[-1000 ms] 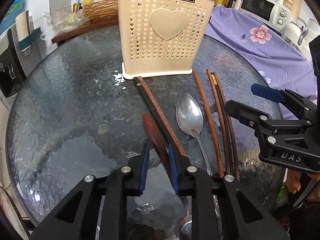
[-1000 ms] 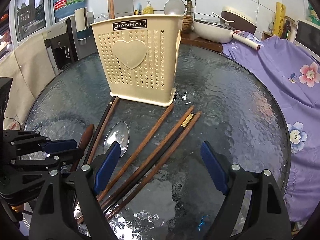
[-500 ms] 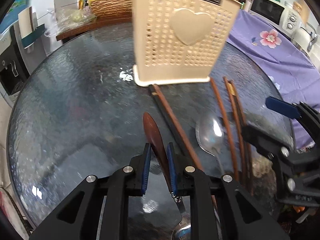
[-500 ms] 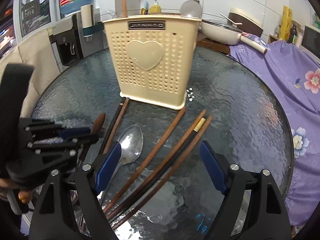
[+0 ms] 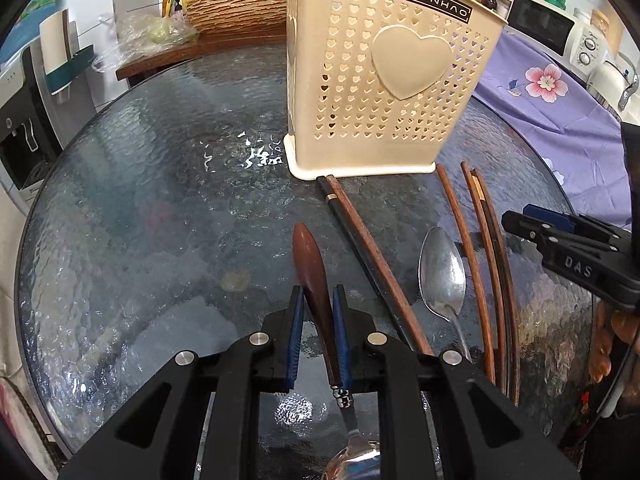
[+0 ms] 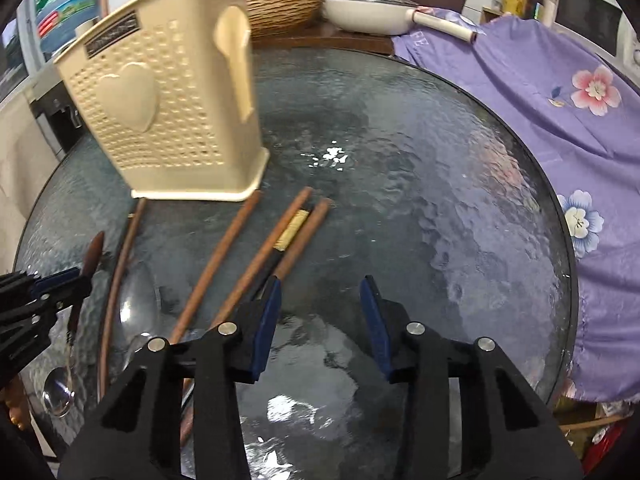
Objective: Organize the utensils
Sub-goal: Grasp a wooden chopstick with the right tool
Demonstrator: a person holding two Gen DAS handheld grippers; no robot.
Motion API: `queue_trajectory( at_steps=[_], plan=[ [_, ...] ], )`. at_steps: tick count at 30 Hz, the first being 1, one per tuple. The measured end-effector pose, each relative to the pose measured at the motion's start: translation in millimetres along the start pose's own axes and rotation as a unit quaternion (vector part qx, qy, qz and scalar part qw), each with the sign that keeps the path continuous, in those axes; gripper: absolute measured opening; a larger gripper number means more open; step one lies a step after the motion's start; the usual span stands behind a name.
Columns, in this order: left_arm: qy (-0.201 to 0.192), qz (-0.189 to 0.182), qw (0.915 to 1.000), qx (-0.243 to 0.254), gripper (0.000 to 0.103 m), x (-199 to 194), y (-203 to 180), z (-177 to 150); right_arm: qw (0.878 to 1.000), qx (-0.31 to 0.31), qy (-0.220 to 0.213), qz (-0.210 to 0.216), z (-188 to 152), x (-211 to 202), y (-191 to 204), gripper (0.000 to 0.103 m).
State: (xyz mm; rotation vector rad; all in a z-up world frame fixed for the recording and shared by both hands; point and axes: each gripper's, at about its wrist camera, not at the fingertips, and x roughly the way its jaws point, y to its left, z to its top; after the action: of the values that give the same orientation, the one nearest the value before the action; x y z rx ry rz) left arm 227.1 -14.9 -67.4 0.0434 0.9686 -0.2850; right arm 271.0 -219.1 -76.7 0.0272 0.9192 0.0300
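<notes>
My left gripper [image 5: 317, 300] is shut on the brown wooden handle of a spoon [image 5: 312, 272], whose metal bowl hangs back under the gripper; the handle also shows in the right wrist view [image 6: 93, 254]. A cream perforated utensil holder [image 5: 384, 80] stands upright on the round glass table [image 5: 140, 200]. A steel spoon [image 5: 442, 276] and several wooden chopsticks [image 5: 372, 256] lie on the glass before the holder. My right gripper [image 6: 320, 300] is open and empty, just right of the chopsticks [image 6: 276, 240]; it shows at the right edge of the left wrist view [image 5: 560, 236].
A purple flowered cloth [image 6: 540, 92] covers furniture to the right of the table. A wicker basket [image 5: 236, 12] and a white pan [image 6: 368, 12] sit on a wooden counter behind. A microwave [image 5: 556, 28] stands at the far right, a water dispenser [image 5: 24, 112] at the left.
My left gripper has closed on the wooden-handled spoon and lifted it. My right gripper has swung right and narrowed somewhat, still open.
</notes>
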Motion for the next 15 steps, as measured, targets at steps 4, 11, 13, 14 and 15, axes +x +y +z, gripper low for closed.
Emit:
queue_trajectory(
  at_steps=[4, 11, 13, 14, 15],
  plan=[
    [0.0, 0.001, 1.0, 0.002, 0.014, 0.8, -1.1, 0.9, 1.0, 0.008, 0.01, 0.013, 3.8, 8.4, 1.2, 0.042],
    [0.001, 0.0, 1.0, 0.002, 0.014, 1.6, -2.1, 1.5, 0.999, 0.02, 0.009, 0.03, 14.5, 12.0, 3.8, 0.042],
    [0.001, 0.0, 1.0, 0.002, 0.014, 1.6, -1.7, 1.4, 0.999, 0.011, 0.016, 0.03, 16.3, 14.9, 7.9, 0.041],
    [0.001, 0.0, 1.0, 0.002, 0.014, 1.5, -1.7, 1.4, 1.0, 0.007, 0.015, 0.023, 15.7, 14.9, 9.5, 0.041],
    [0.001, 0.0, 1.0, 0.003, 0.014, 1.6, -1.9, 1.8, 1.0, 0.004, 0.015, 0.015, 16.7, 15.0, 11.2, 0.039]
  ],
)
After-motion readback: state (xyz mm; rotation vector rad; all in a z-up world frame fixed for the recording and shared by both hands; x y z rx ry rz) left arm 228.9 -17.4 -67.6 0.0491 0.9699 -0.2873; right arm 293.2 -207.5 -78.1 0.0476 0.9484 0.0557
